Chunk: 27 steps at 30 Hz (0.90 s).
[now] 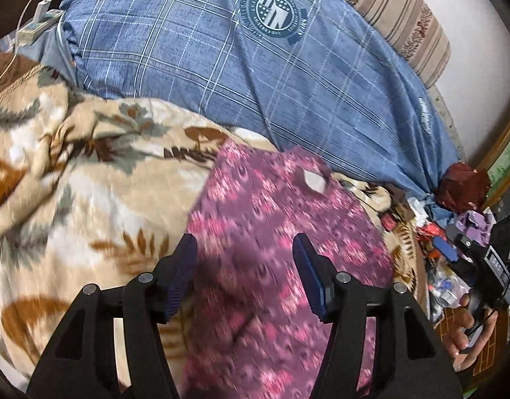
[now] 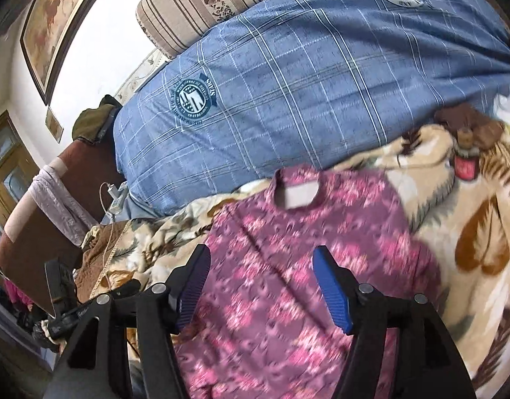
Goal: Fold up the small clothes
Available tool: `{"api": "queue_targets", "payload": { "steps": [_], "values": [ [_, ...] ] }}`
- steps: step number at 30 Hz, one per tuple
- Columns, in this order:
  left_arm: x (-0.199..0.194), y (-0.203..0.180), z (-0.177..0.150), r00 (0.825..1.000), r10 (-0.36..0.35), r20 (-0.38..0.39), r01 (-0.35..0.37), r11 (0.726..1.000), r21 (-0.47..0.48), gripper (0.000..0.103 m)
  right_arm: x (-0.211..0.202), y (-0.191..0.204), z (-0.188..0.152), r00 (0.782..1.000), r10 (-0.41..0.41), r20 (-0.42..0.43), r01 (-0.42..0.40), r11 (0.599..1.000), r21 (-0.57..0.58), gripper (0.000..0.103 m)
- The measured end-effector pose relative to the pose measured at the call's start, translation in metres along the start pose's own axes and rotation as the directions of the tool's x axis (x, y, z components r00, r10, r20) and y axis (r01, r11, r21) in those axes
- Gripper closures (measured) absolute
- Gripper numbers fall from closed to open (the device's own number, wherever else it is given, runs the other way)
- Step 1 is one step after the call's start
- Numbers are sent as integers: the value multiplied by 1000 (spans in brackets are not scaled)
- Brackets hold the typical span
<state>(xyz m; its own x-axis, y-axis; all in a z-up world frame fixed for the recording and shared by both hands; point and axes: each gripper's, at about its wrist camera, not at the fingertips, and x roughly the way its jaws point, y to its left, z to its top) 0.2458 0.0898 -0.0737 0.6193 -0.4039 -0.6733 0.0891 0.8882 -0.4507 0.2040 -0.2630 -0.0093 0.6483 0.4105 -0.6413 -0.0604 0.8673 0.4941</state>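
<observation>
A small purple garment with a pink flower print lies flat on a beige leaf-patterned blanket, its neck hole toward the far side. My left gripper is open and empty, hovering over the garment's left half. In the right wrist view the same garment lies below my right gripper, which is open and empty above its middle. The blanket shows to the right there. The right gripper's body, held by a hand, shows at the right edge of the left wrist view.
A large blue plaid bundle lies behind the garment, with a striped cushion behind it. A white charger and cable sit at far left. Small clutter lies right. A small red bottle rests on the blanket.
</observation>
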Motion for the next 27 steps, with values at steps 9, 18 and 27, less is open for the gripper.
{"api": "queue_targets", "payload": {
  "steps": [9,18,27],
  "values": [
    [102,-5,88,995,67,-68,-65,997,28,44,70,-75,77,998,-47,-50,51,995,82,36],
    [199,26,93,979,103,-175,-86,991,99,44,156,-191,72,978,-76,-196,113,976,184,43],
    [218,30,85,960,-2,-280,14,999,42,79,205,-194,77,938,-126,-323,186,969,161,59]
  ]
}}
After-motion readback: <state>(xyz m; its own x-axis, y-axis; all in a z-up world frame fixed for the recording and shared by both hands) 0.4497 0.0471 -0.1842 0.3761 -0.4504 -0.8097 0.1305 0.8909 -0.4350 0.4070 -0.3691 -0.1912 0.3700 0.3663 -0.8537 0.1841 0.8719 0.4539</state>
